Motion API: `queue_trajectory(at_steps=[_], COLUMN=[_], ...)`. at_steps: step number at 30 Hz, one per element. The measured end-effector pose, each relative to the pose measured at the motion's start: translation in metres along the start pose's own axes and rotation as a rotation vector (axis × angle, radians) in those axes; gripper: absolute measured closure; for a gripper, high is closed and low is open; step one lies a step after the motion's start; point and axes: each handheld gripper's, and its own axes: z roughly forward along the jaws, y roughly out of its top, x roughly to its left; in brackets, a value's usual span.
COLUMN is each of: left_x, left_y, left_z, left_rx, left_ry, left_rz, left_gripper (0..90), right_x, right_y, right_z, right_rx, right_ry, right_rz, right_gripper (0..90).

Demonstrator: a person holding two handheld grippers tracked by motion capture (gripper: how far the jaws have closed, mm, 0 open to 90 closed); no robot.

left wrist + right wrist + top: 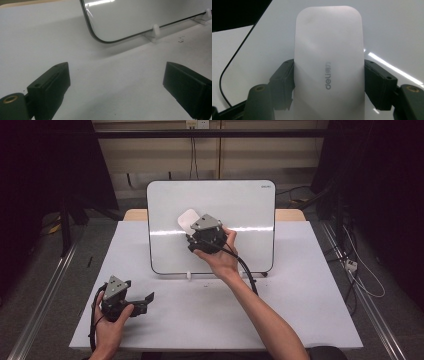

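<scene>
White eraser: clamped in right gripper, against whiteboard centre.
Left gripper: at 7 o'clock on table, jaws wide, empty.

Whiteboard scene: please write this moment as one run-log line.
right tongs: shut on eraser | eraser: at whiteboard face | left tongs: open, nothing between, over table

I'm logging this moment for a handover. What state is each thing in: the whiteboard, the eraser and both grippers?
whiteboard: propped upright on the table on small white feet, surface looks clean.
eraser: clamped between the right gripper's jaws, held against the board.
right gripper: shut on the eraser.
left gripper: open, nothing between the jaws, low over the table.
</scene>
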Motion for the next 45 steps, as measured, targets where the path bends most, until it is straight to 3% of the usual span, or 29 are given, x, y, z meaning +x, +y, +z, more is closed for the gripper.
queue_trajectory(at_steps=[7, 19, 36, 45], left_x=[-0.001, -0.002, -0.002, -0.004], left_y=[0.001, 0.002, 0.001, 0.002], left_z=[0.000, -0.002, 0.001, 0.006], left_rx=[-0.002, -0.009, 0.005, 0.012], left_ry=[0.007, 0.009, 0.003, -0.005], left_rz=[0.010, 0.016, 0.010, 0.017], left_gripper=[7.3, 7.3, 7.3, 7.3], right_x=[-0.010, -0.015, -0.054, -0.065], right_y=[-0.010, -0.021, -0.055, -0.068], right_z=[-0.010, -0.031, -0.064, -0.079], right_rx=[-0.006, -0.011, 0.004, 0.013], right_ry=[-0.003, -0.008, -0.084, -0.104], right_rz=[0.041, 0.034, 0.093, 0.095], right_gripper=[31.6, 31.7, 31.7, 31.7])
